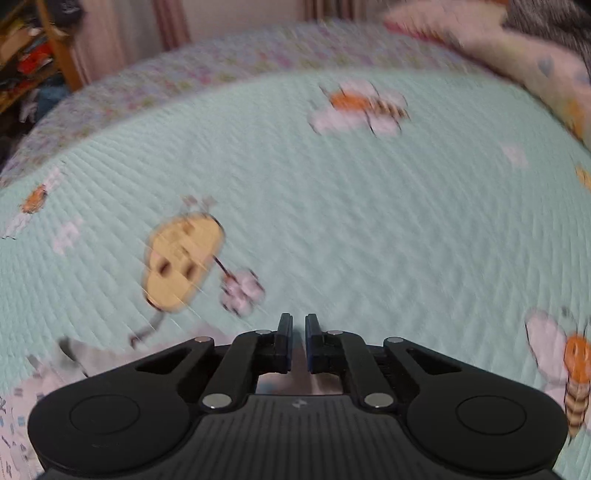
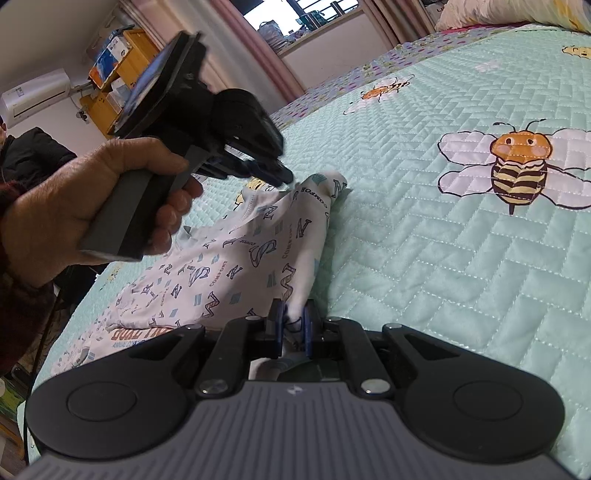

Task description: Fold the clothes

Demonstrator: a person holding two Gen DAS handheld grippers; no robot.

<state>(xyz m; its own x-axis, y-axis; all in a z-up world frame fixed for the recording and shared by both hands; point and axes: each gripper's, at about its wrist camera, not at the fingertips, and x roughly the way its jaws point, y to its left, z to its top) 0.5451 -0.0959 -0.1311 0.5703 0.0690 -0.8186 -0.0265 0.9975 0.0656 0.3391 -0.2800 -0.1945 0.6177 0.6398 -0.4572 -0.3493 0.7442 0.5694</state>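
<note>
Two grippers work one shirt (image 2: 236,266). Right gripper (image 2: 291,325) is clamped on its near edge, prob. to lift it for a fold. Left gripper (image 1: 298,332), fingers almost together w/ nothing between, hangs over the far end.

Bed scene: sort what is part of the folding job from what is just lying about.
Part of the job:
- white letter-print garment
- right gripper, shut on the garment's edge
- left gripper, by the garment's far end
- left hand

Just there:
- bee-print quilt
- pillow
- wooden shelf
- air conditioner
</note>
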